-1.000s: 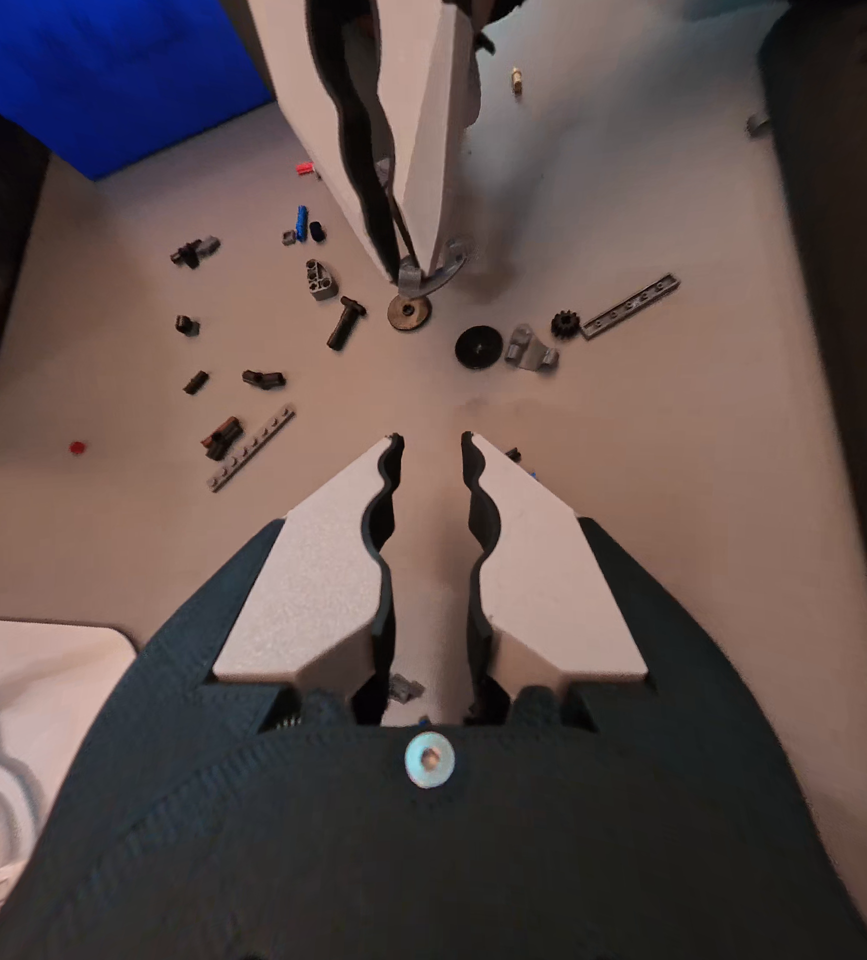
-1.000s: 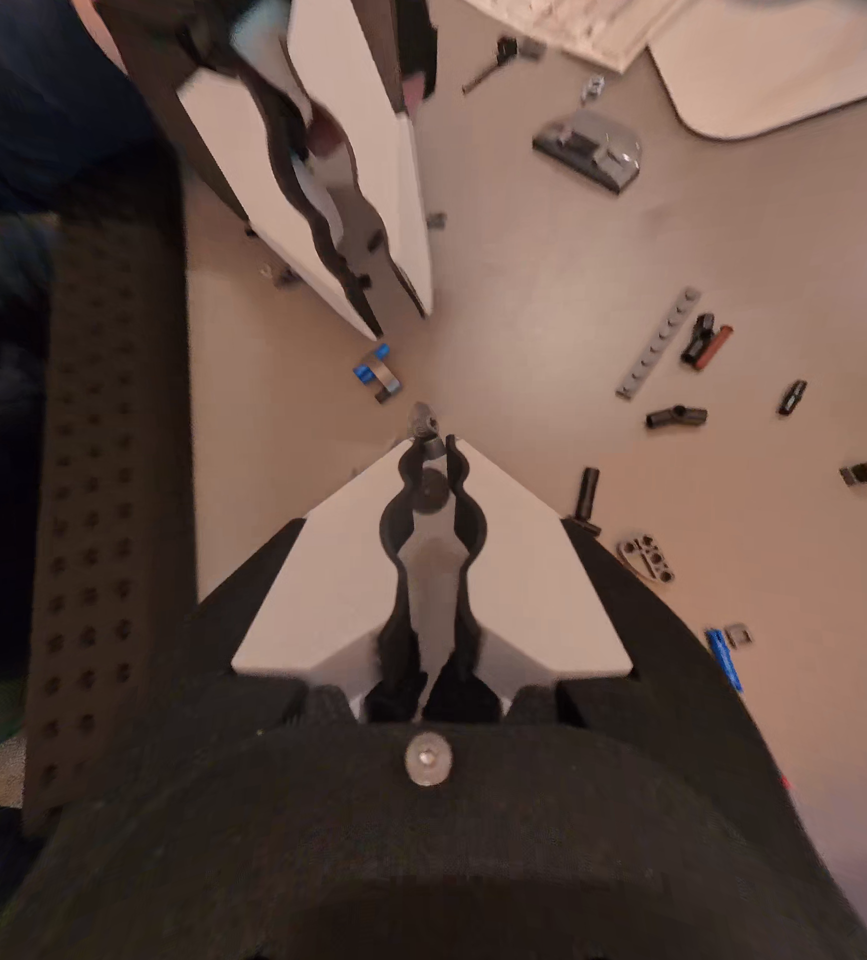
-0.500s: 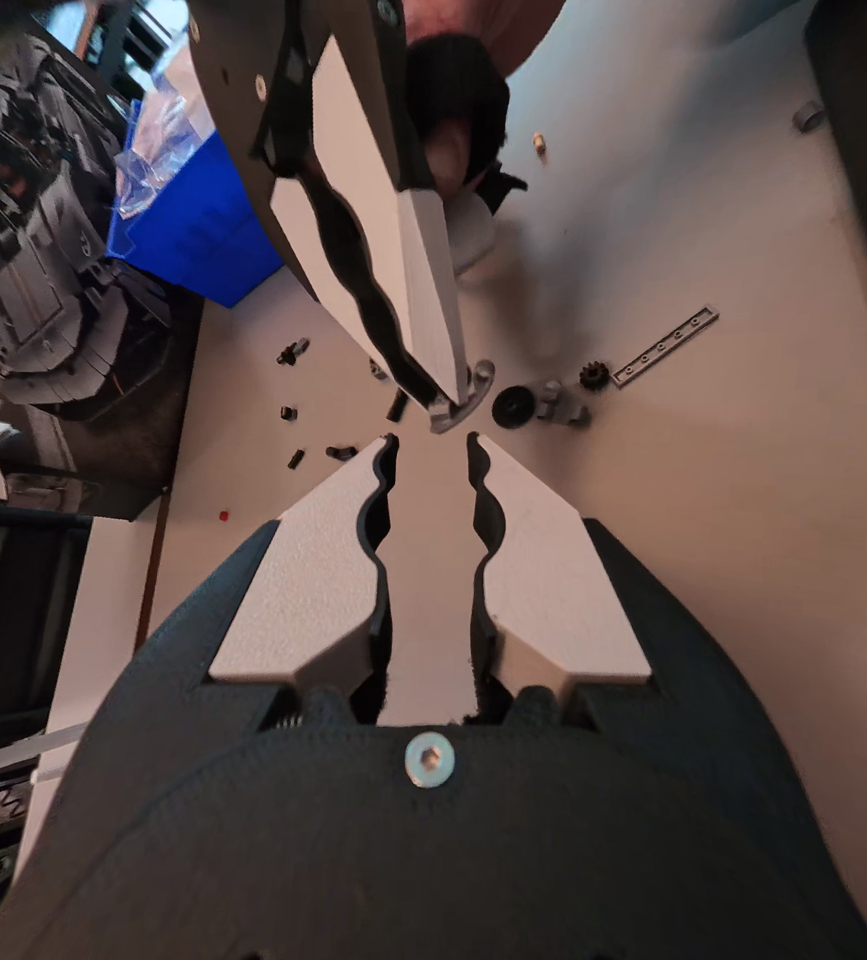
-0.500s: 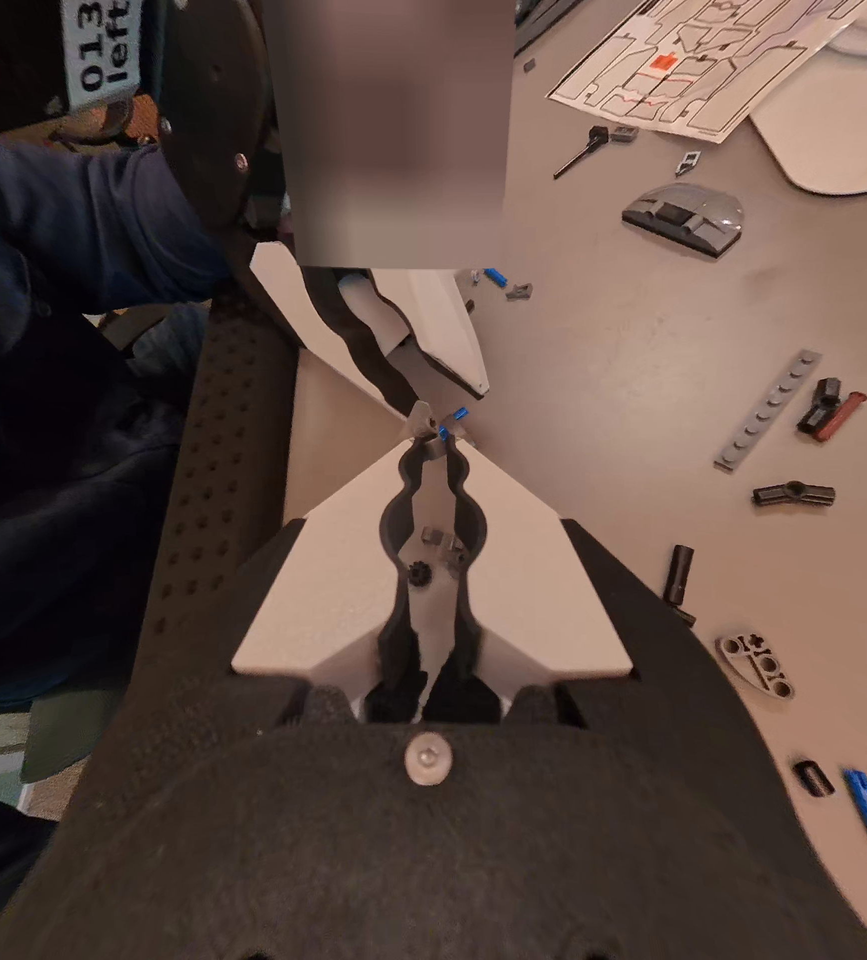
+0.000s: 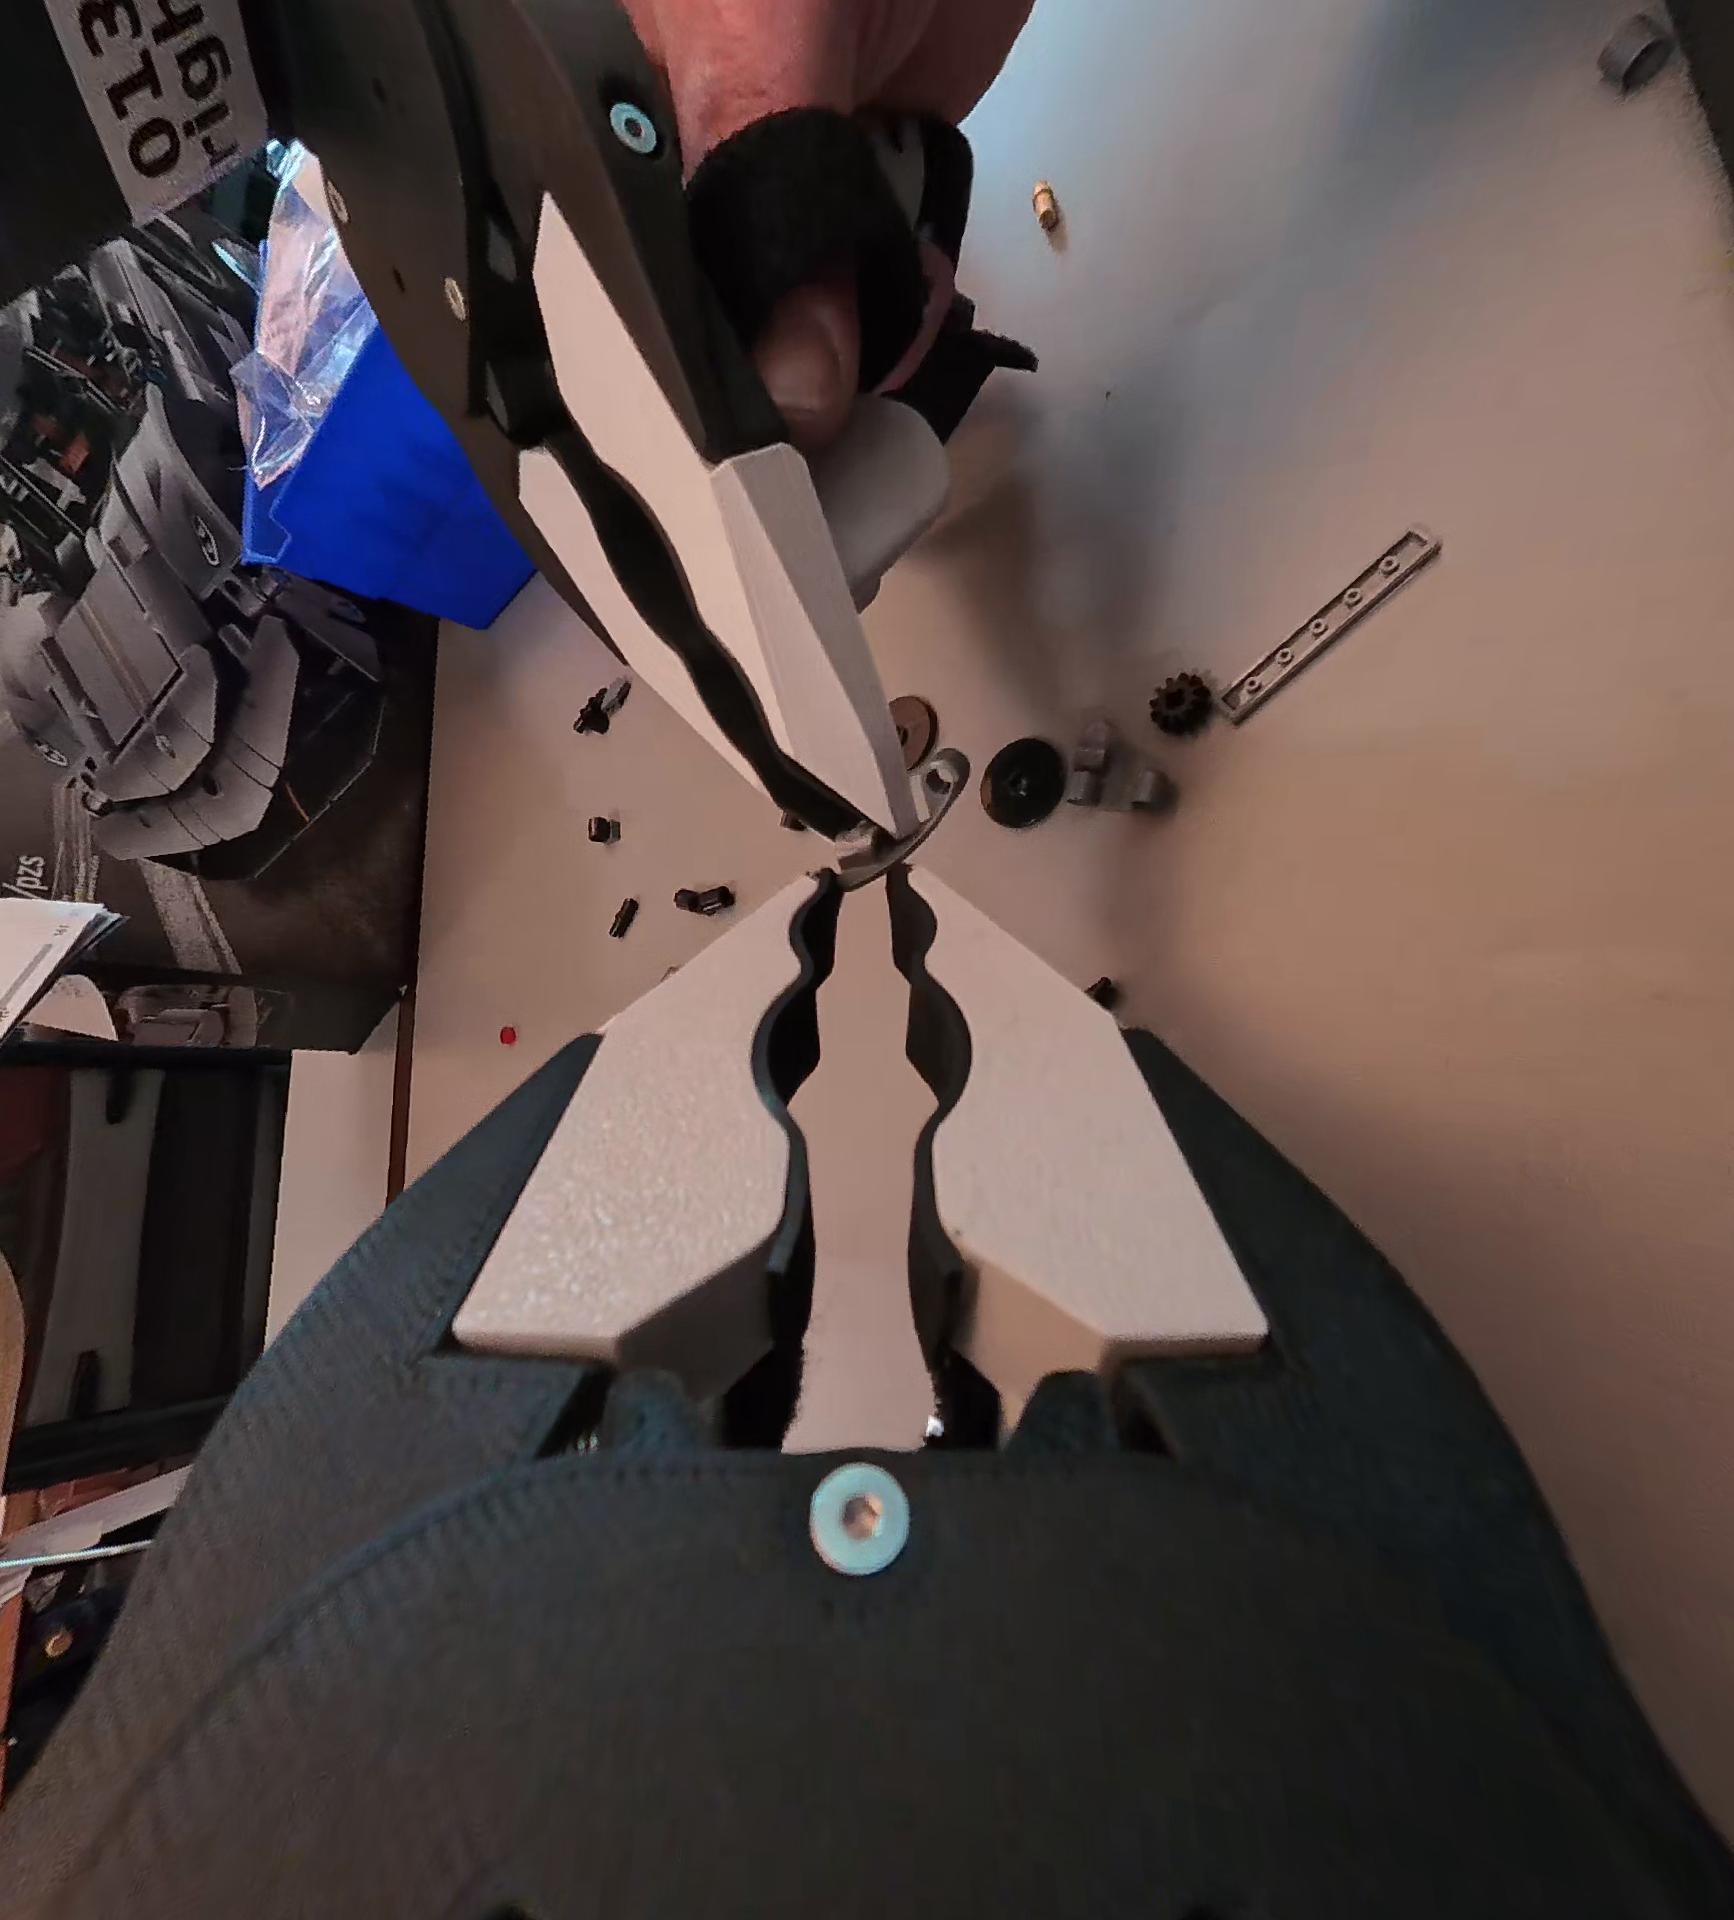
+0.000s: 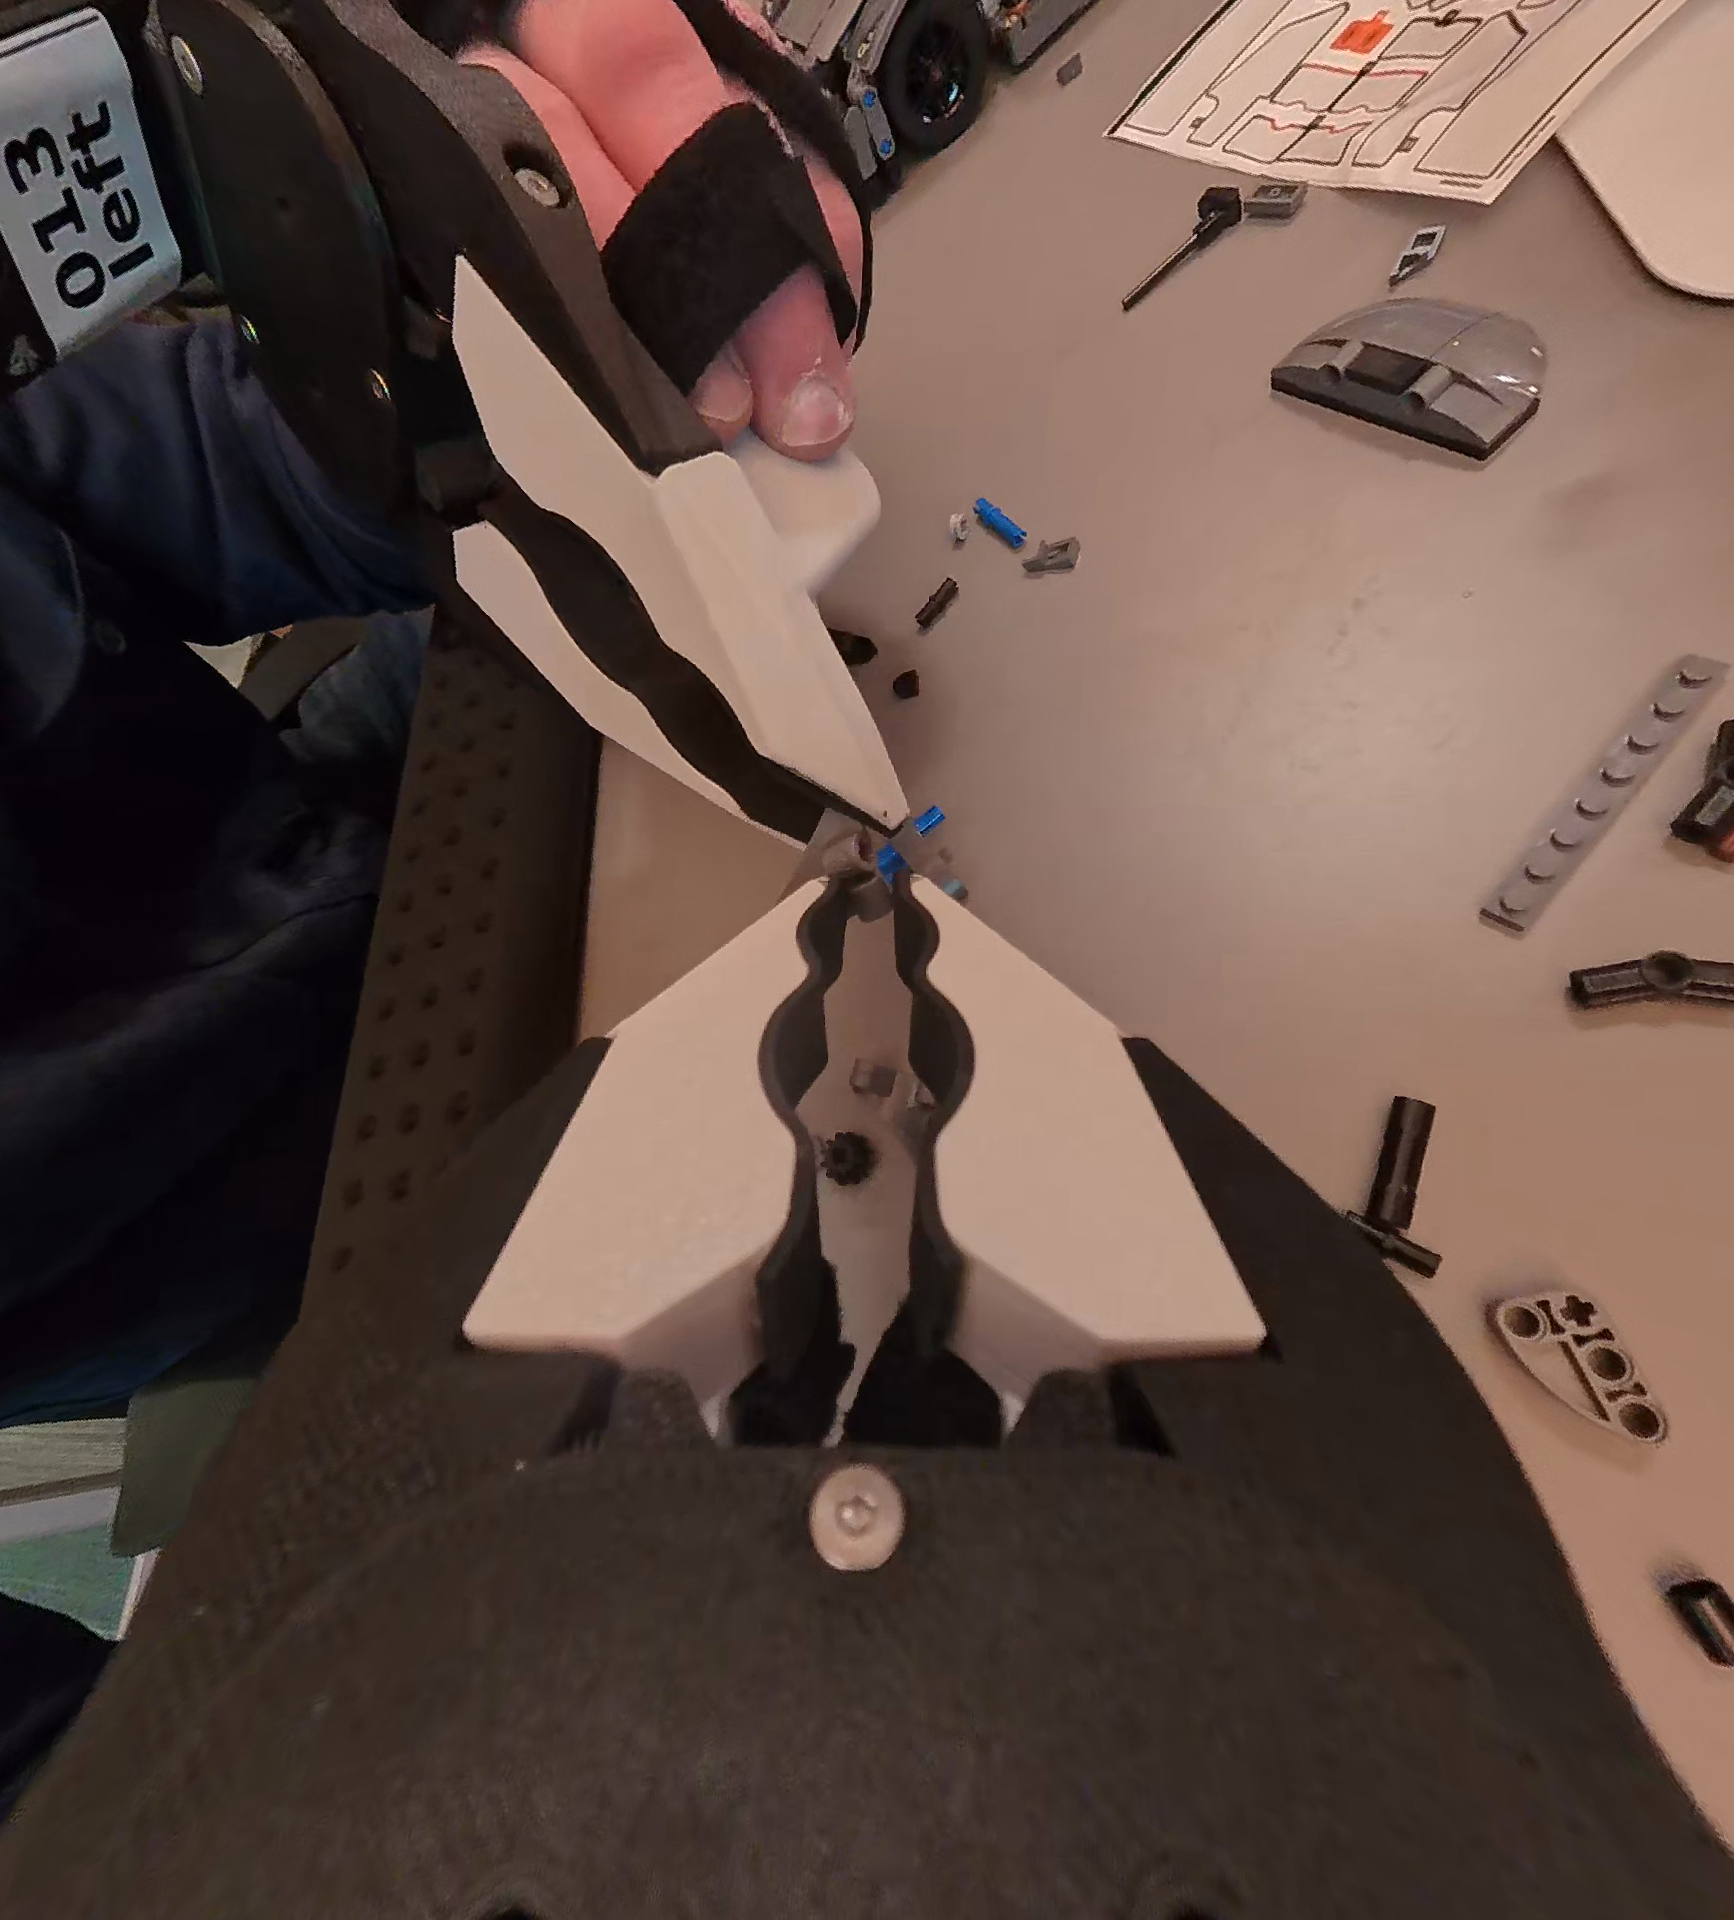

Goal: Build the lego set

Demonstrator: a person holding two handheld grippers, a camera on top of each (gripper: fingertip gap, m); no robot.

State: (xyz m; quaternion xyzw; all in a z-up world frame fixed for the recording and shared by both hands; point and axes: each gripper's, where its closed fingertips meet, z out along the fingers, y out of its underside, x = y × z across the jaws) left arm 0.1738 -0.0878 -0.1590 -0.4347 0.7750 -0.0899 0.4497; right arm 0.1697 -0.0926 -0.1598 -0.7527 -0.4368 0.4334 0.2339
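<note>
Right gripper point(image 6: 858, 883) pinches grey piece point(image 6: 847, 860); left gripper point(image 5: 858, 883) parted, seemingly touching it.

Right gripper point(image 6: 858, 894), off table now, lifted with grey piece point(image 5: 899, 821) clamped at its tips. Left gripper point(image 5: 858, 883) raised to meet it, tips now at grey piece; gap between its fingers narrower than before, not closed. Both tilted up: box point(image 5: 167, 644), blue bin point(image 5: 395, 468) newly in left view.

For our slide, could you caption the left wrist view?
Right gripper presents a small grey piece to the open left gripper.
</note>
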